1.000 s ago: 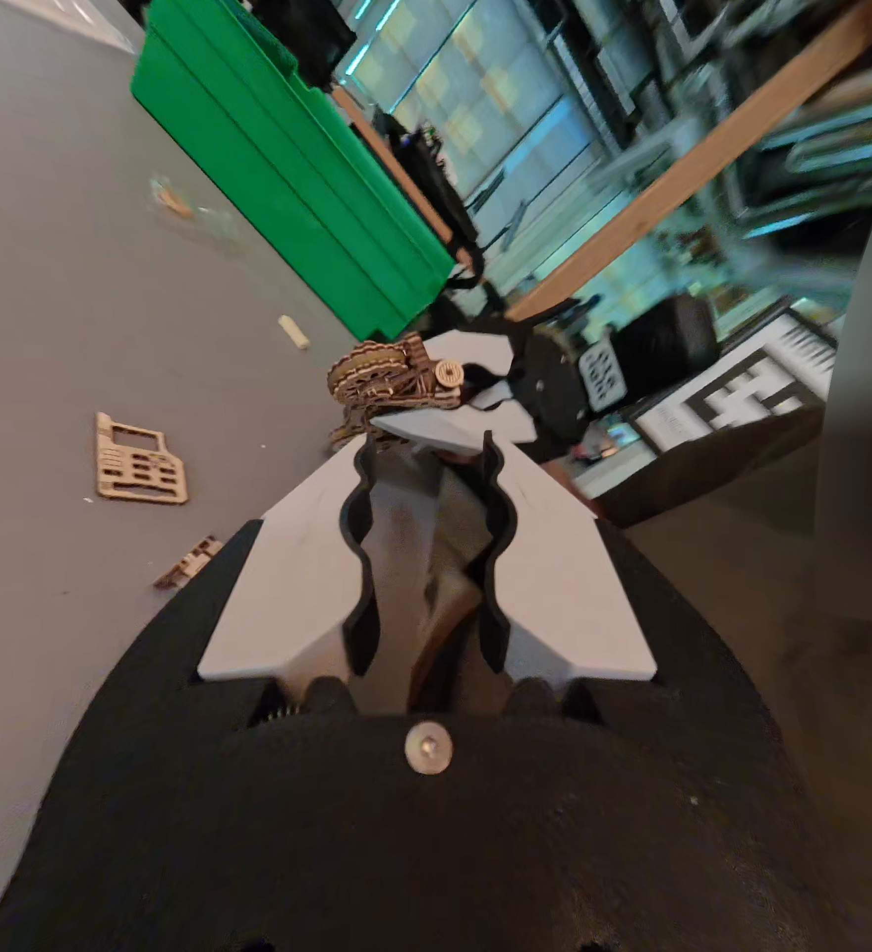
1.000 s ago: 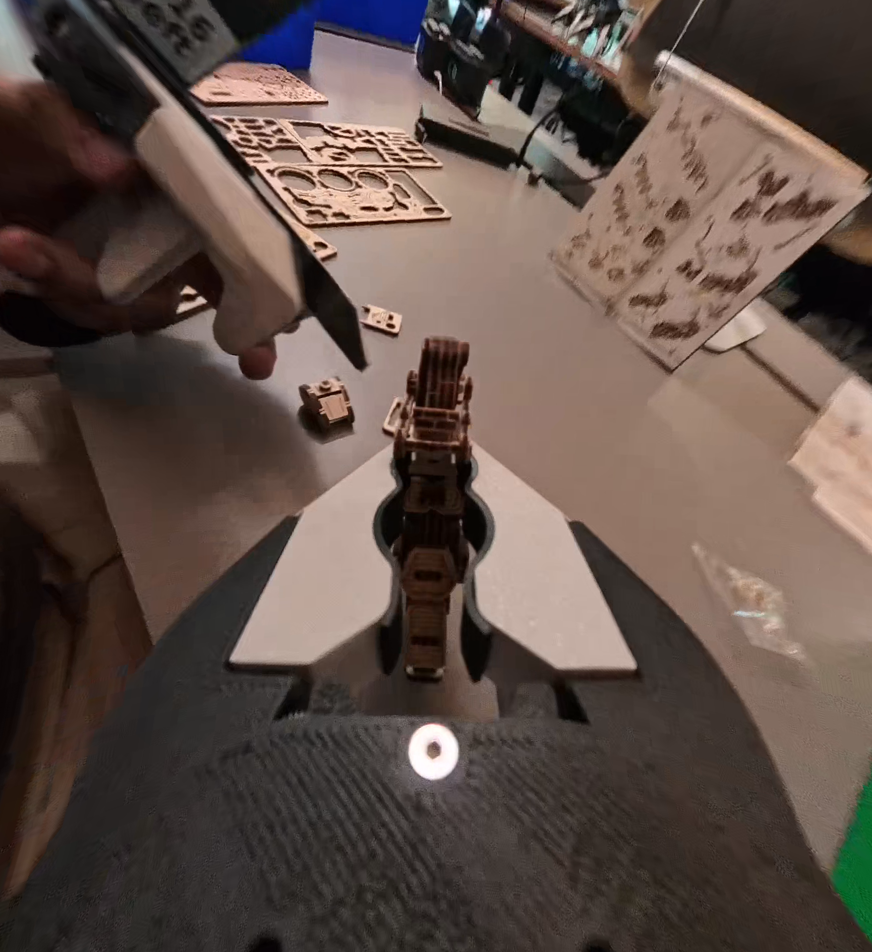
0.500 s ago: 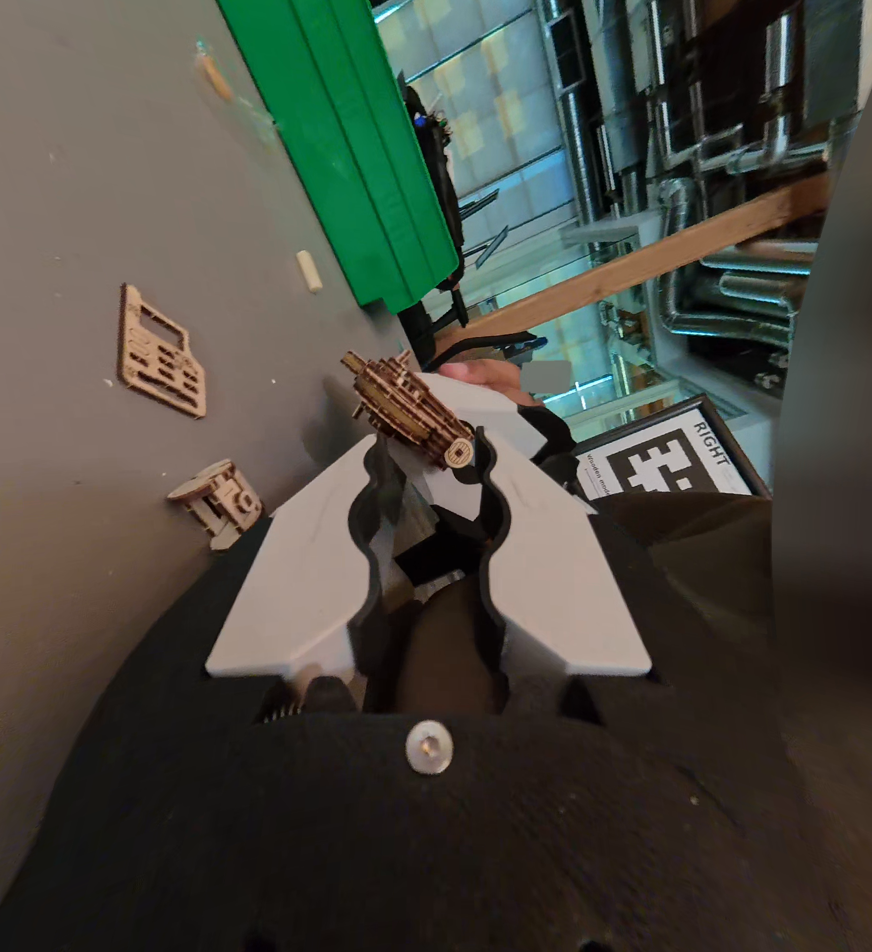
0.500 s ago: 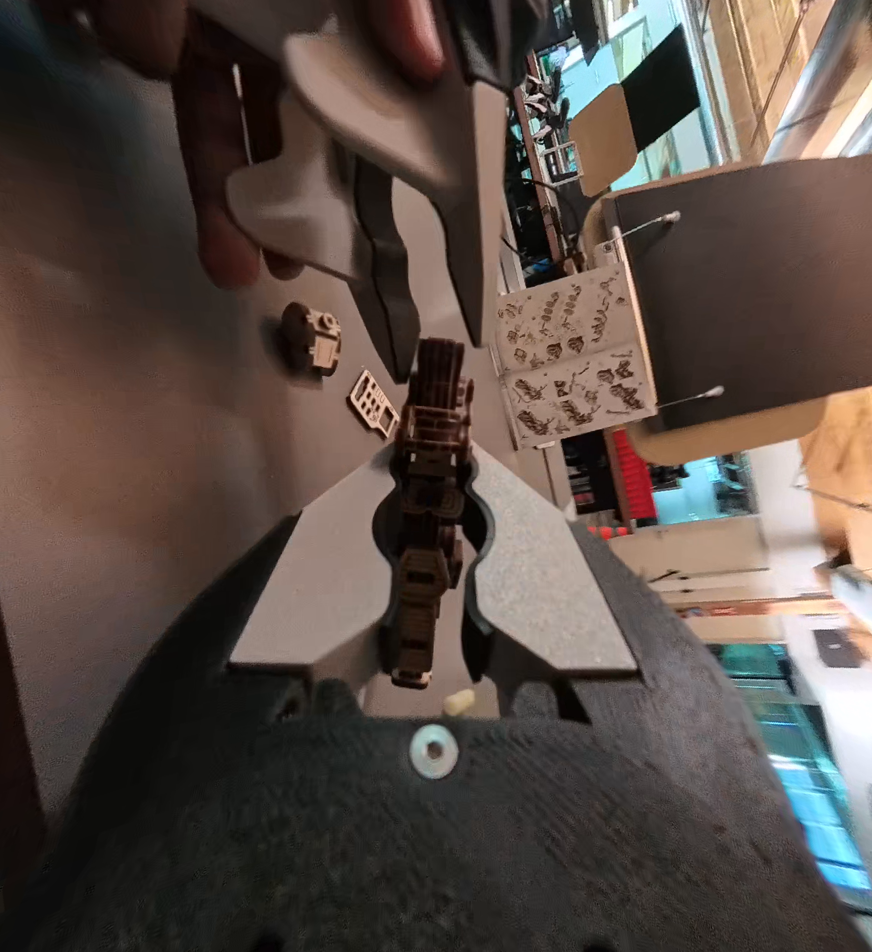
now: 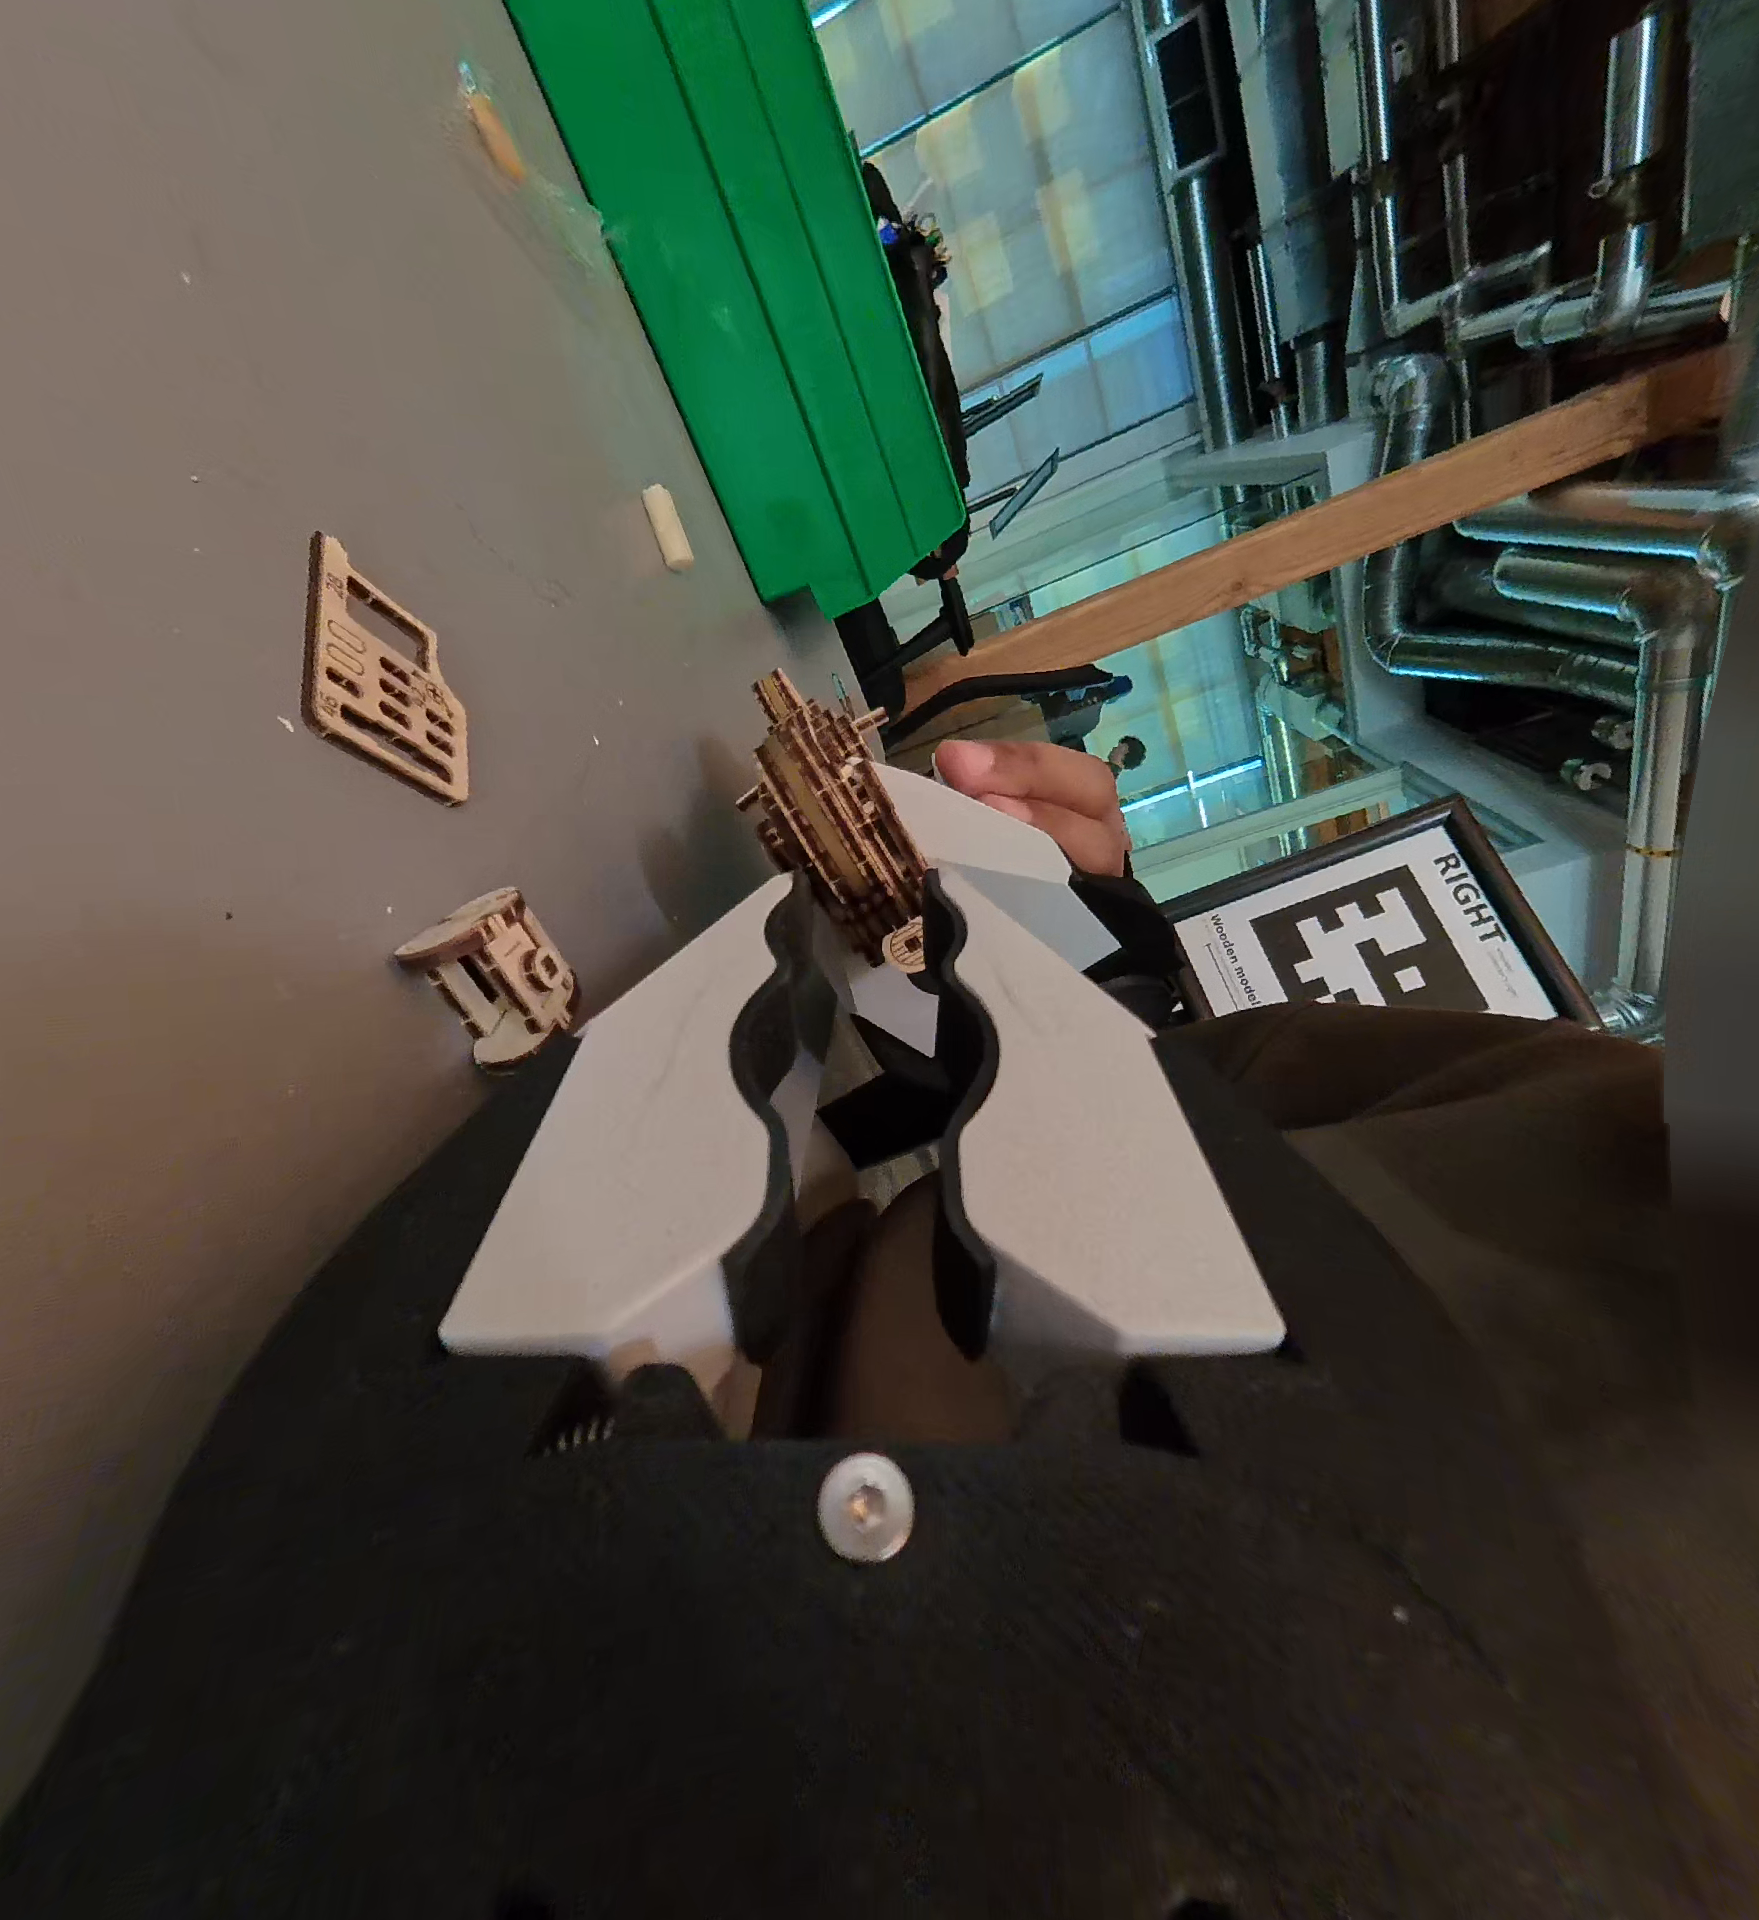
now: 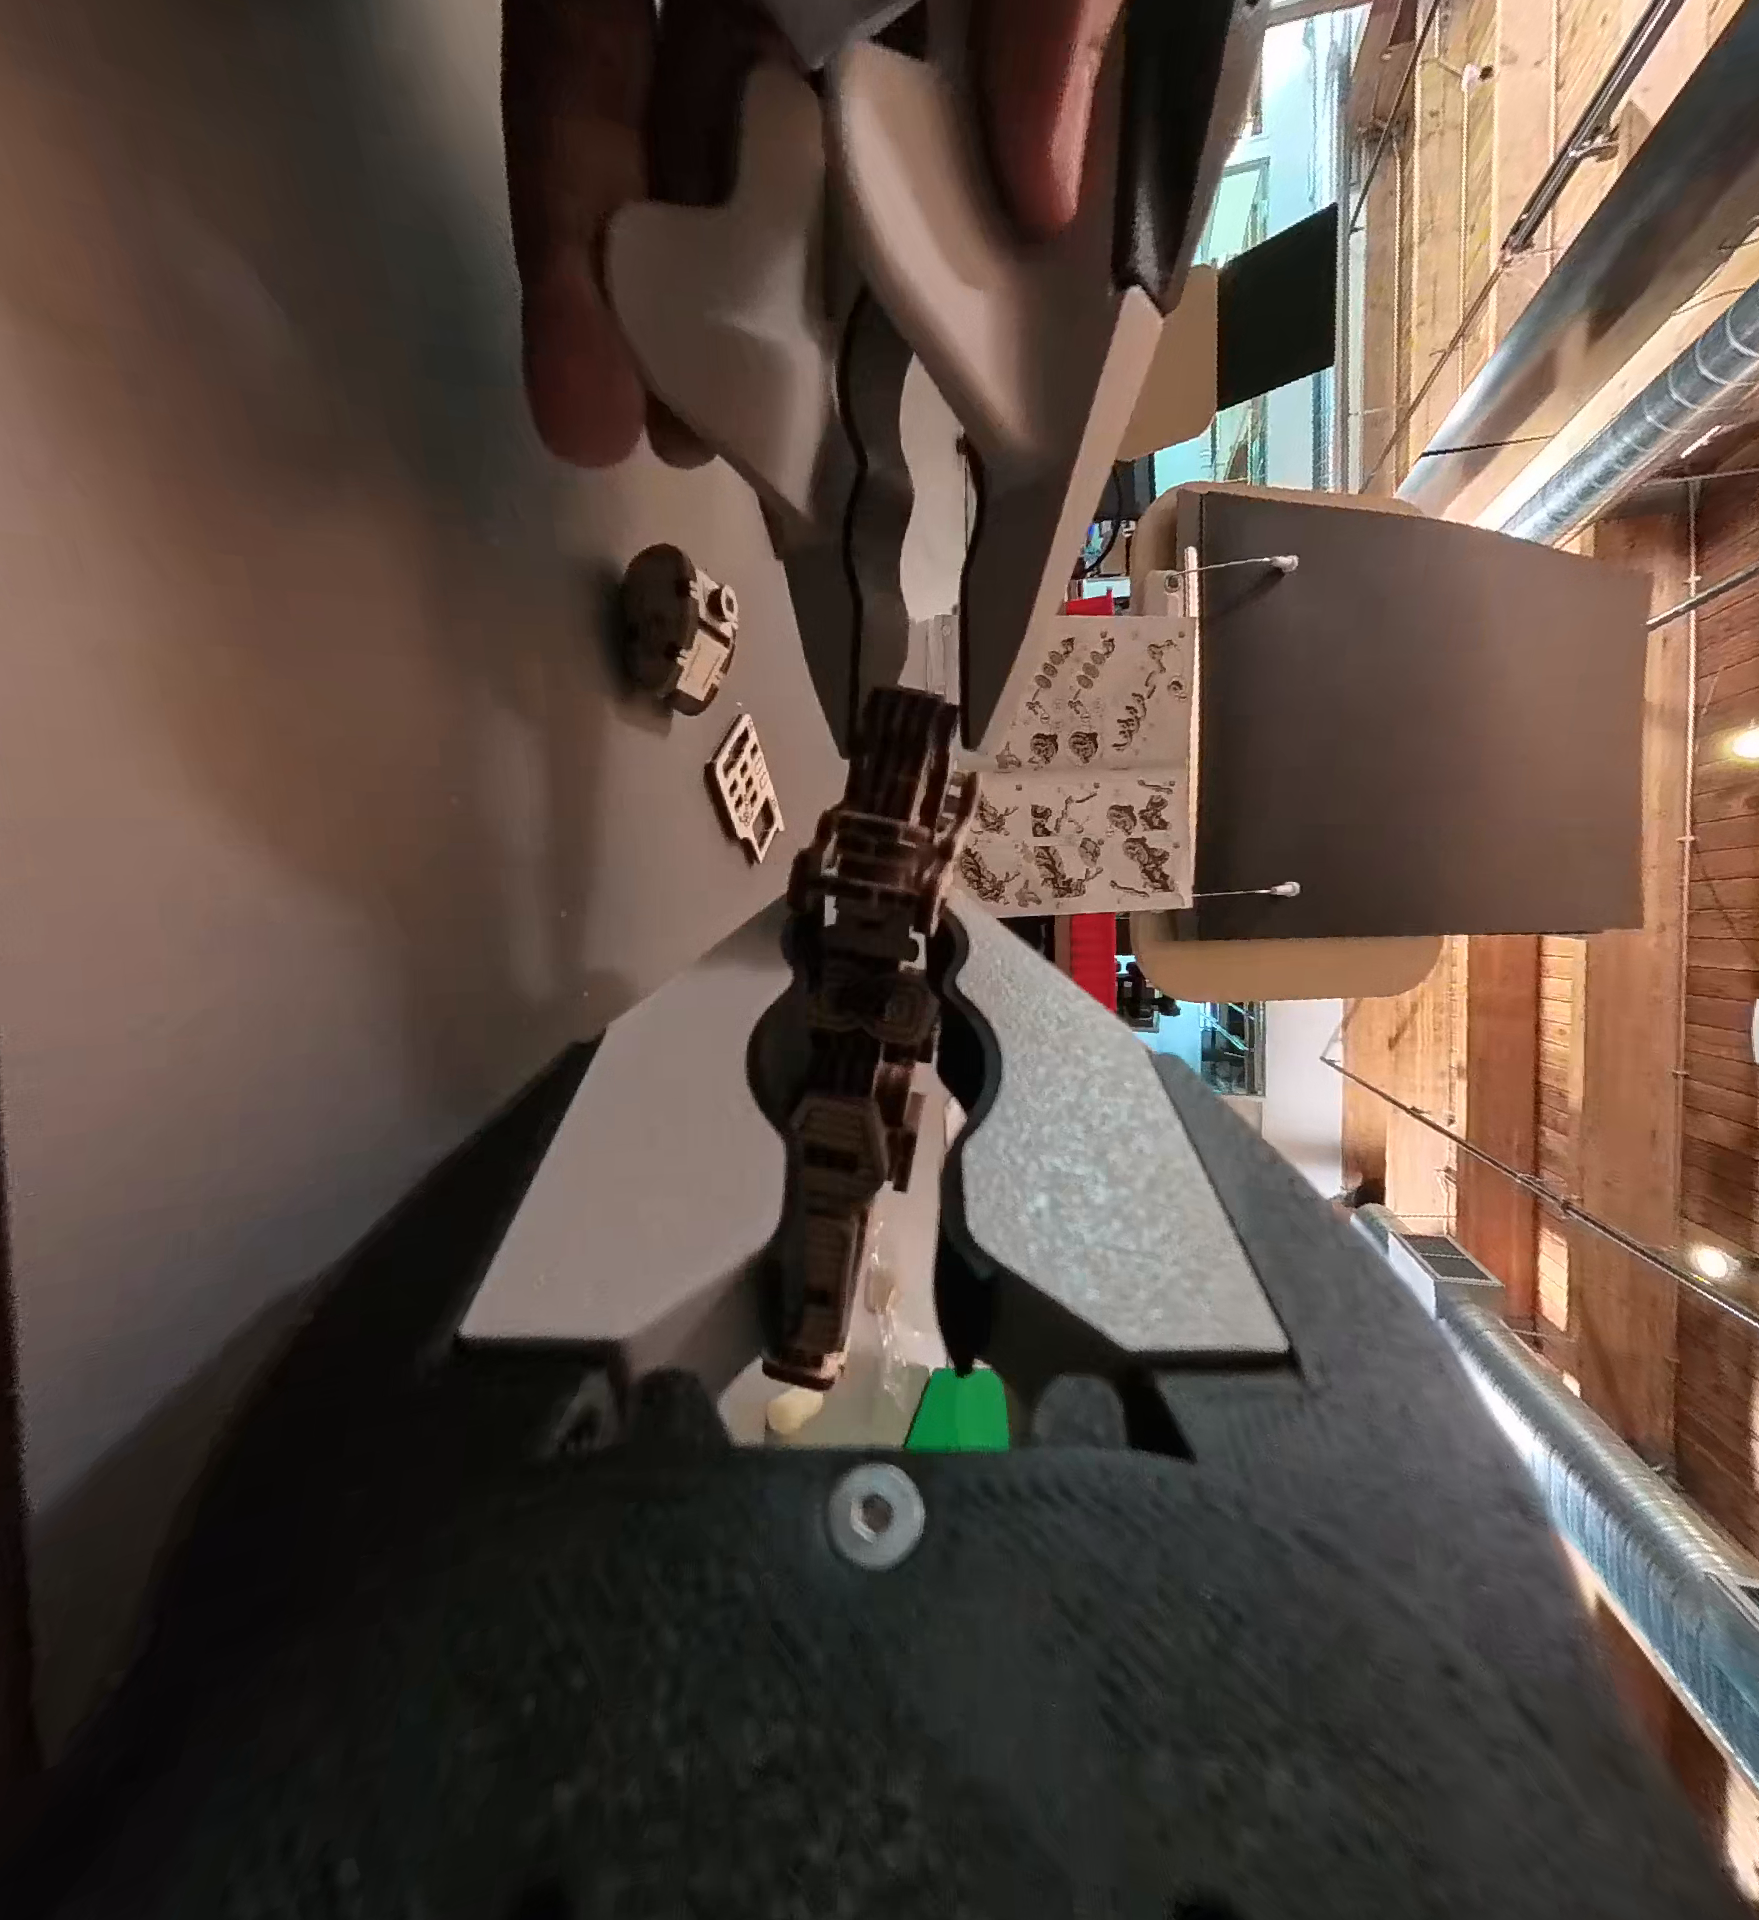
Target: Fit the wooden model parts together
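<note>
My right gripper [image 6: 870, 925] is shut on a dark, layered wooden model [image 6: 864, 1018] and holds it in the air, off the grey table [image 6: 231, 727]. The model's far end sticks out past the fingertips. My left gripper [image 5: 859, 904] is open and empty. Its tips stand on either side of that far end of the model [image 5: 833, 821]; I cannot tell whether they touch it. The right wrist view shows the left gripper [image 6: 906, 738] coming in from above, held by a hand [image 6: 584, 260]. Both views are rolled, so the table stands at the left.
A small drum-shaped wooden sub-assembly [image 5: 490, 971] and a flat slotted wooden piece [image 5: 381, 670] lie on the table, also seen in the right wrist view [image 6: 677, 629] [image 6: 745, 784]. A green bin [image 5: 781, 312], a small white peg [image 5: 667, 525] and an instruction sheet [image 6: 1083, 790] are farther off. The tips of both grippers are at nearly the same place.
Both grippers have rolled sideways and come together. The left gripper's open tips, which were apart from the model, now flank its far end. The right gripper still holds the model.
</note>
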A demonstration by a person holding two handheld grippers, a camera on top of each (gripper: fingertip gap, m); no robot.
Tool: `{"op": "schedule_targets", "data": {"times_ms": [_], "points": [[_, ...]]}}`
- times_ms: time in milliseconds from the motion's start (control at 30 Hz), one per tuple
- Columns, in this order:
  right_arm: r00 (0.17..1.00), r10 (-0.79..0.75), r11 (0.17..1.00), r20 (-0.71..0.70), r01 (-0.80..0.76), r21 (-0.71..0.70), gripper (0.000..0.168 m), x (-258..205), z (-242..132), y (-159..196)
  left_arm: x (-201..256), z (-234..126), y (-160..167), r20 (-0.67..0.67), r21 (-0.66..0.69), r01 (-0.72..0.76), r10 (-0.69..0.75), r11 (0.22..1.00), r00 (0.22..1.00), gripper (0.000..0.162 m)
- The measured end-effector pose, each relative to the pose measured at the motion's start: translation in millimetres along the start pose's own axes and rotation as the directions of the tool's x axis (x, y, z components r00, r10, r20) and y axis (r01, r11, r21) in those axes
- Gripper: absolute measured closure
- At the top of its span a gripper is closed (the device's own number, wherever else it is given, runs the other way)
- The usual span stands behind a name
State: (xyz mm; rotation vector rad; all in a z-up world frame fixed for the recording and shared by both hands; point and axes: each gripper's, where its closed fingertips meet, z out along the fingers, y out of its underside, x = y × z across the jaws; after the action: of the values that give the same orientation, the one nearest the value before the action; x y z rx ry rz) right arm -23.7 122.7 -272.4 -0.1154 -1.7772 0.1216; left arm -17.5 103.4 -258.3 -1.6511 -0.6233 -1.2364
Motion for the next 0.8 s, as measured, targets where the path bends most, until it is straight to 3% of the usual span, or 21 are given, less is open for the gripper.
{"op": "schedule_targets", "data": {"times_ms": [67,200,633,733,800], "points": [[1.000,0.003,1.000,0.000,-0.003,0.001,0.150,-1,0,0,0,0,0,-0.002,0.005,-0.008,0.008,1.000,1.000,0.143],[1.000,0.021,1.000,0.012,-0.021,-0.010,0.131,-2,-1,2,1,-3,-3,-0.008,0.029,-0.015,0.015,0.999,1.000,0.143],[0.997,0.070,0.997,0.039,-0.071,0.018,0.122,2,-10,3,-8,-9,-8,0.087,0.039,-0.113,0.110,0.993,0.990,0.144],[0.978,0.204,0.978,0.035,-0.205,0.031,0.127,13,-16,12,-9,-10,-8,0.107,0.027,-0.137,0.133,0.990,0.985,0.144],[0.921,0.386,0.919,0.050,-0.389,0.061,0.144,25,-20,18,-9,-9,-6,0.111,0.015,-0.152,0.149,0.988,0.983,0.145]]}}
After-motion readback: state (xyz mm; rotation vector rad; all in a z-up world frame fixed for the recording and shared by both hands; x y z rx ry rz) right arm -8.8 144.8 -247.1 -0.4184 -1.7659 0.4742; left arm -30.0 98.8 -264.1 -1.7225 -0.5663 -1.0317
